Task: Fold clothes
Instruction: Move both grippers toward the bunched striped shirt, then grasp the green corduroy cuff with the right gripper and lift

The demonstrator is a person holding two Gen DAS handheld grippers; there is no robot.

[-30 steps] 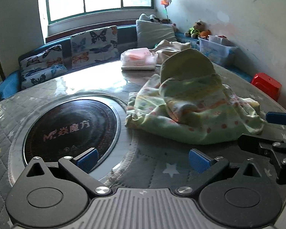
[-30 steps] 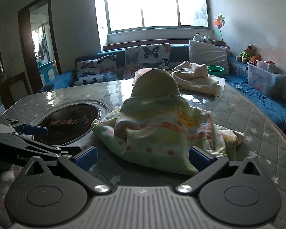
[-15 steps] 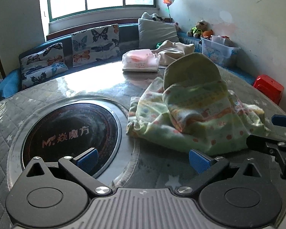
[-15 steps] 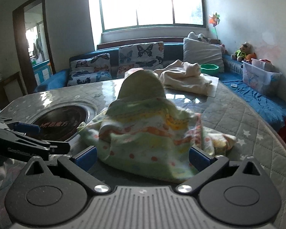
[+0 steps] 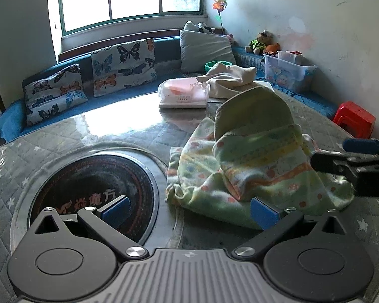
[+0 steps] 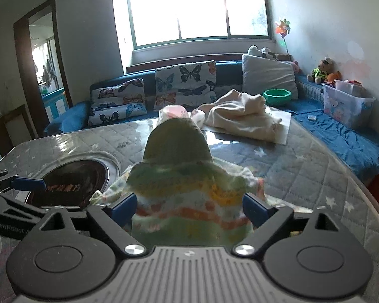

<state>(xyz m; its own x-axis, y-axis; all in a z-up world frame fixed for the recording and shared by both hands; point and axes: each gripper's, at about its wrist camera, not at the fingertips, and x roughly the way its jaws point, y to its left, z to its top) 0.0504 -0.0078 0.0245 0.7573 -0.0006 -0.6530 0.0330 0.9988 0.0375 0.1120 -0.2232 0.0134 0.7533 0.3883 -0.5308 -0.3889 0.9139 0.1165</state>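
A crumpled pale-green child's garment with orange and yellow stripes, dots and a plain green hood [image 5: 255,156] lies in a heap on the quilted table [image 5: 128,136]. My left gripper [image 5: 189,213] is open at its near left edge, the right pad just touching the cloth. My right gripper [image 6: 189,208] is open, with the garment [image 6: 189,202] lying between its two blue pads. The right gripper's fingers also show at the right of the left wrist view [image 5: 351,161].
A round black cooktop [image 5: 88,197] is set into the table left of the garment. A bagged pink package [image 5: 183,94] and a cream cloth [image 6: 240,118] lie at the far side. A blue bench with cushions, a plastic bin [image 5: 288,72] and a red stool [image 5: 353,118] surround the table.
Both grippers have moved forward to the garment. The right gripper's pads now straddle its near edge. The left gripper's right pad has reached the cloth.
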